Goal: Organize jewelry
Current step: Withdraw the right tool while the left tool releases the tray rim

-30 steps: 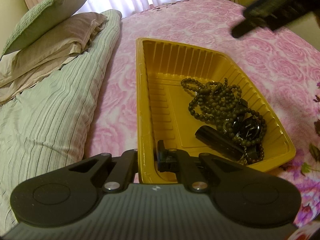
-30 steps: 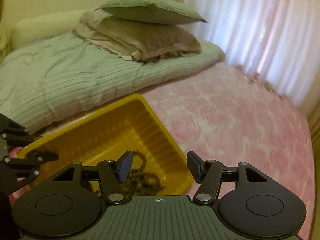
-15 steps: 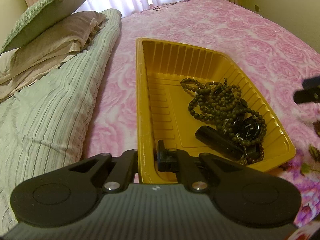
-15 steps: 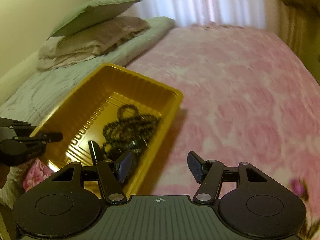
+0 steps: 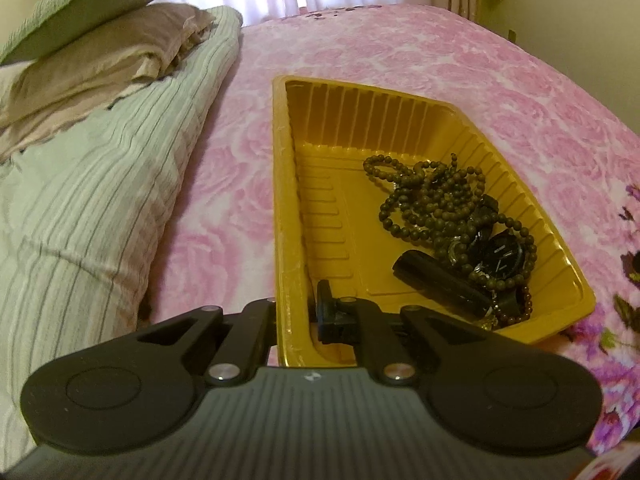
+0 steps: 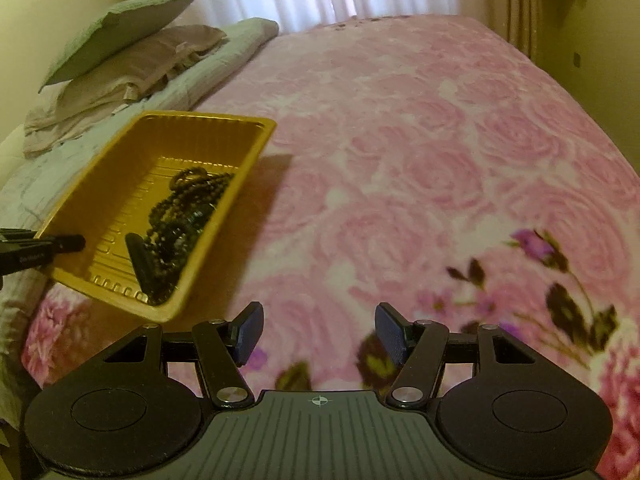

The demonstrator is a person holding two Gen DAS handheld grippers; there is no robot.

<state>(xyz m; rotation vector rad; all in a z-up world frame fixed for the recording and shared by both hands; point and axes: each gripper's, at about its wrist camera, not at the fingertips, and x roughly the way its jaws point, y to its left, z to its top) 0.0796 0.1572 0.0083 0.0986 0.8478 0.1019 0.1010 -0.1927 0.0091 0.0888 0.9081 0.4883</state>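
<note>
Bed [image 6: 400,128] with pink rose blanket fills both views; striped green quilt [image 5: 88,200] and stacked pillows [image 5: 92,40] along its far-left side.

Yellow tray [image 5: 286,208] sits on the blanket just beside the quilt; in the right wrist view its near end looks lifted off the blanket, shadow under it.

Left claw [image 5: 294,312]: pinched almost shut on the tray's near wall, one finger outside, one inside. Jaws are just starting to ease apart, pads pressing the wall.

Right claw [image 6: 318,334]: jaws stand about half open, nothing between them. It hangs over bare blanket, well apart from the tray.

Jewelry all lies in the tray's right half: tangle of dark bead strings [image 5: 436,200], a black watch [image 5: 500,254] among them, a black tube-shaped piece [image 5: 436,284] beside.

Step, as judged: left is steadying or placing the tray; sorting itself not yet begun.

Next move, as judged: right claw has to reach into the tray and pick one piece. Beads are tangled round the watch, so a grab may drag several strands.
</note>
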